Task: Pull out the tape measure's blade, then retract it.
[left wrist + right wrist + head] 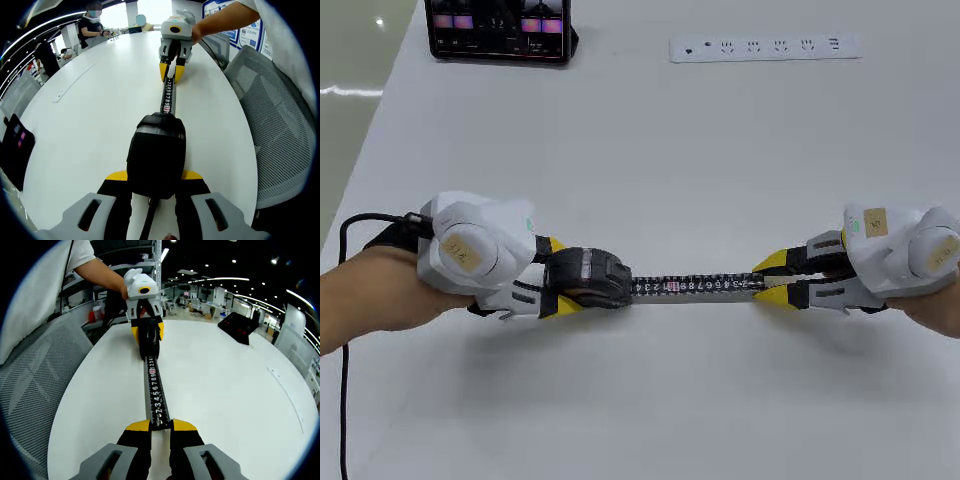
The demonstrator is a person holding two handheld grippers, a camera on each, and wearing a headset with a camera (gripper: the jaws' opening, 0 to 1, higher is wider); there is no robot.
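My left gripper (560, 277) is clamped on the tape measure case (588, 277), one yellow-tipped jaw on each side of the black body. The case sits low over the white table (650, 150); I can't tell whether it touches the surface.

The blade (695, 286) runs straight out of the case to the right, level above the table, with black numerals on a pale strip and a red mark close to the case mouth. My right gripper (767, 281) is pinched on the blade's free end, well apart from the case, with its jaws closed around the strip. In the right gripper view the numbers run from the jaws up toward the case. In the left gripper view the case fills the space between the jaws and the blade leads away to the other gripper.

A white power strip (765, 46) lies far beyond the case, up and to the right. A black device with a lit screen (500, 28) stands far beyond the case, up and to the left. A black cable (342, 380) trails off the table edge left of the case. A grey mesh chair (270, 125) stands on the near side of the case.
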